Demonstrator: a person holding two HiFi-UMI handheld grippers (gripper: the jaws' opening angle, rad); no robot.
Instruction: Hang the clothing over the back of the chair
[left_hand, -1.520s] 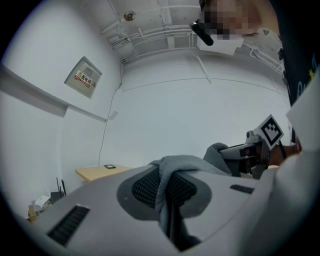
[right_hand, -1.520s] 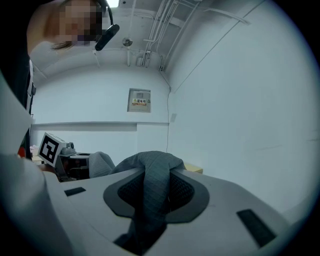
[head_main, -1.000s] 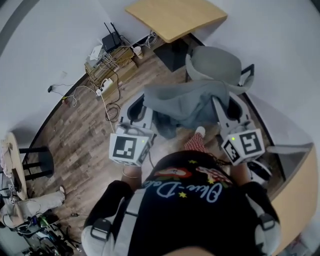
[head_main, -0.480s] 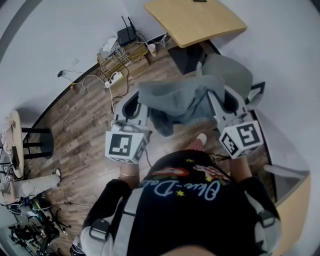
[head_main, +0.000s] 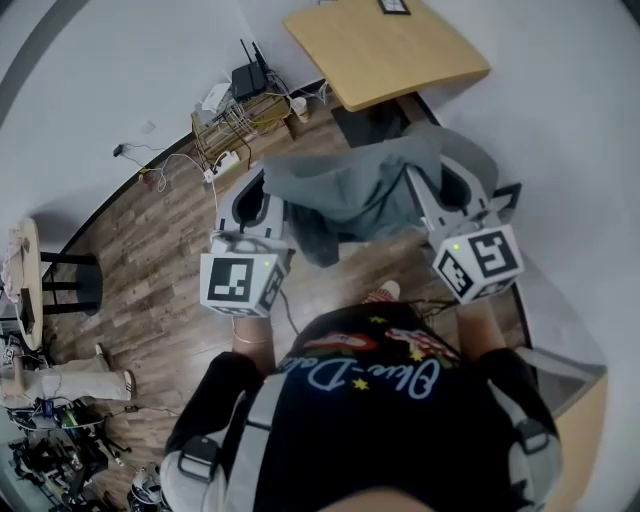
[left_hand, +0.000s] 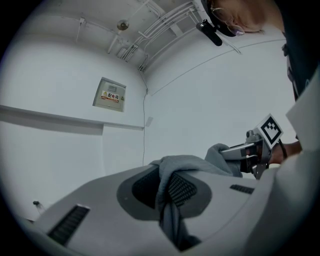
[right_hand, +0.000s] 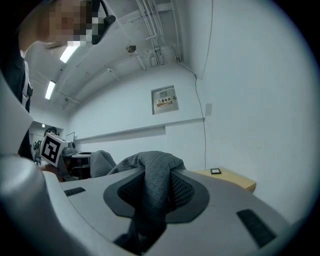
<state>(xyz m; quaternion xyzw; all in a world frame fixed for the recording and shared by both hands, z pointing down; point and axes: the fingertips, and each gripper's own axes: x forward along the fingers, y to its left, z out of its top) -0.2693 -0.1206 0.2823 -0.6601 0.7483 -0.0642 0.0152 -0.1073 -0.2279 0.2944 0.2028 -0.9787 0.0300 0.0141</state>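
Grey garment (head_main: 345, 190) is clamped at both ends: left gripper (head_main: 265, 200) pinches one edge, right gripper (head_main: 432, 182) bites a thicker bunched fold. I see the cloth slung between them above the wood floor (head_main: 170, 260), its right end overlapping the grey chair (head_main: 482, 158) beside the wooden table (head_main: 385, 50). Chair contact: can't tell.

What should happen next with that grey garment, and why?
Probably carry the grey garment forward over the back of the chair: the left gripper and right gripper hold it spread out, and it seems not yet draped there.
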